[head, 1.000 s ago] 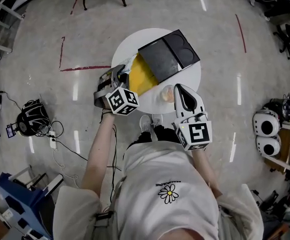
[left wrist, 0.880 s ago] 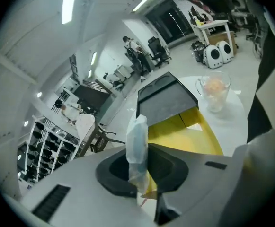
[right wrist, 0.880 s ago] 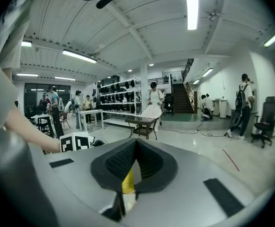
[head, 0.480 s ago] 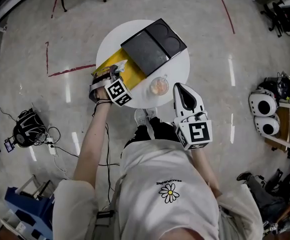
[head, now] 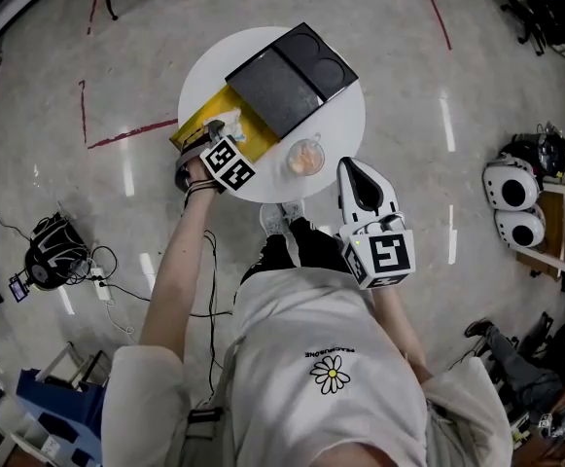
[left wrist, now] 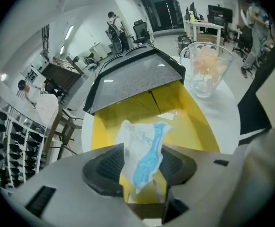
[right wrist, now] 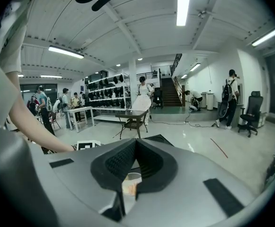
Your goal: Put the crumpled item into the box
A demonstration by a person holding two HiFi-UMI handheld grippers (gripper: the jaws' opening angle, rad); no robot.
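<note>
The crumpled item (left wrist: 144, 148), a white and blue wrapper, sits between the pads of my left gripper (left wrist: 142, 162). Those jaws are opening and no longer squeeze it. It hangs just above the open yellow box (left wrist: 189, 122), whose black lid (left wrist: 132, 77) stands tilted behind. In the head view the left gripper (head: 219, 139) is over the yellow box (head: 199, 120) on the left side of the round white table (head: 345, 129). My right gripper (head: 360, 178) hovers at the table's near right edge, shut and empty (right wrist: 136, 148).
A glass cup (head: 304, 157) with orange contents stands on the table right of the box, also visible as a cup (left wrist: 206, 67) beyond the box's right wall. The black lid (head: 282, 81) covers the table's far part. Cables and gear lie on the floor around.
My left gripper has moved from the table's near-left edge forward over the yellow box with the wrapper. The right gripper has stayed in place.
</note>
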